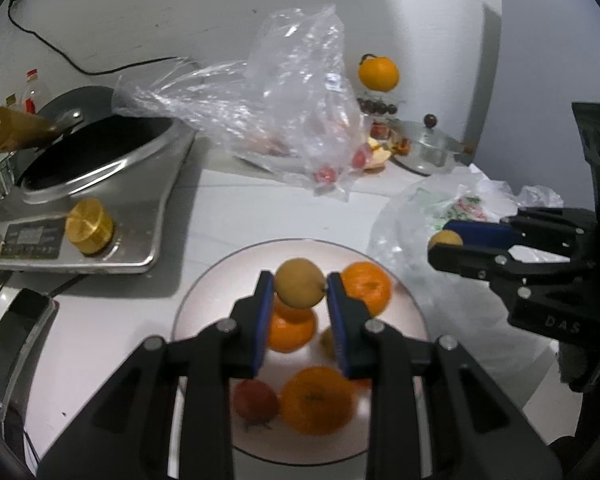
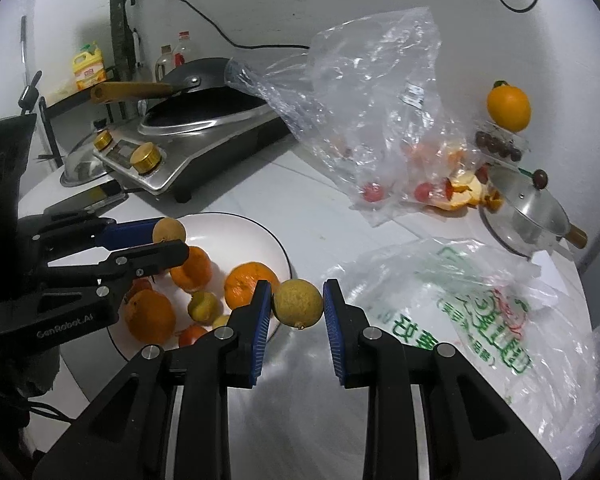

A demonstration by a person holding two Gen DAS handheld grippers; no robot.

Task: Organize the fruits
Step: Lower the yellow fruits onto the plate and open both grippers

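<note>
Partway: plate [image 1: 204,280] already holds oranges; left gripper [image 1: 300,286] pinches a yellow fruit [image 1: 300,282] above it, right gripper [image 2: 298,304] pinches another fruit [image 2: 298,302] beside the rim; both undropped

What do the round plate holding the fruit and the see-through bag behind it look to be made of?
The plate looks like glazed ceramic: smooth, white, with a soft sheen and a thin dark rim. The bag looks like thin clear plastic film: crinkled, glinting, with fruit visible through it.

The left hand-held gripper [image 2: 171,240] body reads "GenRobot.AI"; the right hand-held gripper [image 1: 446,246] shows "DAS".
</note>
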